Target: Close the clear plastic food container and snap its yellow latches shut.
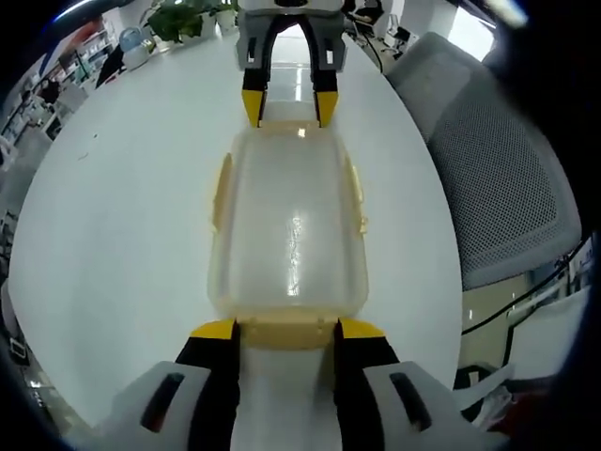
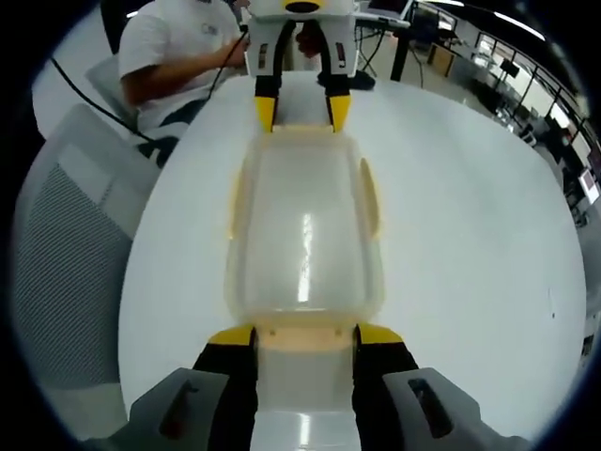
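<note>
Left gripper sits at bottom centre of the left gripper view, jaws parted about the width of an end latch, yellow tips right at the near short end of the clear container. Looks like contact with the near end latch, but not clamping anything; can't confirm pressure.

Right gripper is mirrored: bottom centre of the right gripper view, jaws spread the same way, tips against the opposite short end and its end latch. Each gripper also appears at top centre of the other's view, so they face each other across the box.

Container is mid-frame in both views, lengthwise between the two grippers, flat on the white table. Lid is down on the base and looks seated square, no visible gap.

Progress, my read:
- Lid closing: done.
- Side latches: the one at the left edge and the one at the right edge of the left gripper view lie close to the walls. Can't tell if they're snapped or just hanging.
- End latches: being worked now, one per gripper. State unclear.

Left to do: press both end latches home, then check the sides.

Surroundings: grey mesh chair at right of the left gripper view, seated person at upper left of the right gripper view.
</note>
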Motion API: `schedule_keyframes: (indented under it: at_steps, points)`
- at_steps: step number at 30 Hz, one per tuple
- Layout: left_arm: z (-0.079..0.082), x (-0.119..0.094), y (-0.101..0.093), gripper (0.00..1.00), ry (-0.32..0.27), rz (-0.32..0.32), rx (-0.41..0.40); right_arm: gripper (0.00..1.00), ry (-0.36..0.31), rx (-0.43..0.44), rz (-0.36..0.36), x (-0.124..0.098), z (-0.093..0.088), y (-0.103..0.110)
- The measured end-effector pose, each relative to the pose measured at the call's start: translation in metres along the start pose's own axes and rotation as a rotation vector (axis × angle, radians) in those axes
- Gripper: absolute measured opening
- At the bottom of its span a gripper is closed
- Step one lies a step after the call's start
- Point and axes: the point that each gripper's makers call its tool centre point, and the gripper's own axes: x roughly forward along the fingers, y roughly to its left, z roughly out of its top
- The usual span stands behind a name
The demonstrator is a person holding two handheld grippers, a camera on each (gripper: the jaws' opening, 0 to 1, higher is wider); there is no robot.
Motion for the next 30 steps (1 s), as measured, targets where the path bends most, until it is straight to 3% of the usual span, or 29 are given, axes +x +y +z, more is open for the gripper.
schedule_keyframes:
  at_steps: [16,20,30]
  points:
    - [0.013,-0.032,0.002,0.38,-0.011,0.026,0.030,0.38,-0.052,0.007,-0.013,-0.036,0.019,0.002]
    - [0.017,-0.039,-0.003,0.38,-0.012,0.012,0.019,0.38,-0.045,-0.019,-0.022,-0.046,0.023,0.003]
    - [0.027,-0.053,0.000,0.38,-0.014,0.033,0.033,0.38,-0.052,0.011,-0.014,-0.062,0.027,0.004]
